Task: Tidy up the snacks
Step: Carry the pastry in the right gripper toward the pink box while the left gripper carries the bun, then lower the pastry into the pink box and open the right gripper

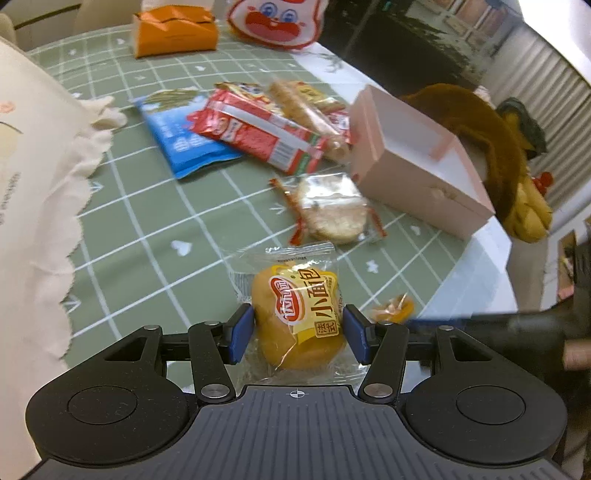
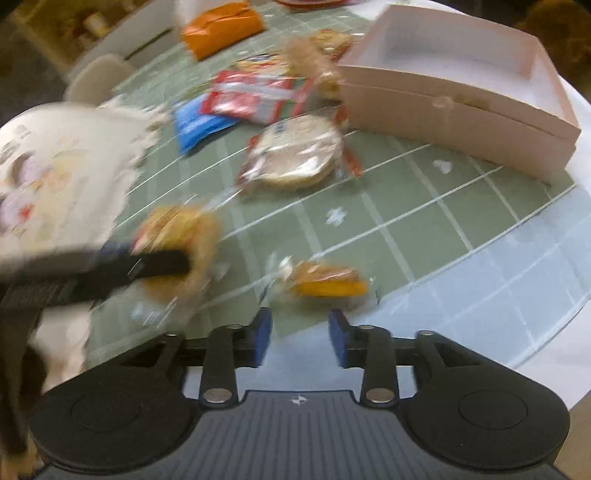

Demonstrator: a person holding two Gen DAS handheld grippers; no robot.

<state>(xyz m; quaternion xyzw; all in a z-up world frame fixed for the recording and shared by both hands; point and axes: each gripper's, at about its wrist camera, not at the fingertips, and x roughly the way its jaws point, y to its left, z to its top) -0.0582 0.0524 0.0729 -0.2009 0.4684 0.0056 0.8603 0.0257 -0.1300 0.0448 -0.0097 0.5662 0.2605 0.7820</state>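
Observation:
My left gripper (image 1: 299,328) is shut on a small bread in clear wrap with a yellow and red label (image 1: 295,317); both blue pads press its sides just above the green checked cloth (image 1: 155,236). The right wrist view shows that bread (image 2: 177,225) blurred at the left. My right gripper (image 2: 301,332) stands open with nothing between its pads. Just ahead of it, a small orange-yellow snack packet (image 2: 325,282) lies on the cloth, apart from the pads. An open pink box (image 2: 454,107) sits at the far right.
A wrapped round rice cracker (image 1: 332,210) lies mid-table, with red (image 1: 258,136) and blue (image 1: 184,140) packets and others behind it. An orange pack (image 1: 173,31) is at the back, a cream cloth bag (image 1: 33,166) at left, a brown plush toy (image 1: 480,129) behind the box. The table edge (image 2: 535,295) runs at right.

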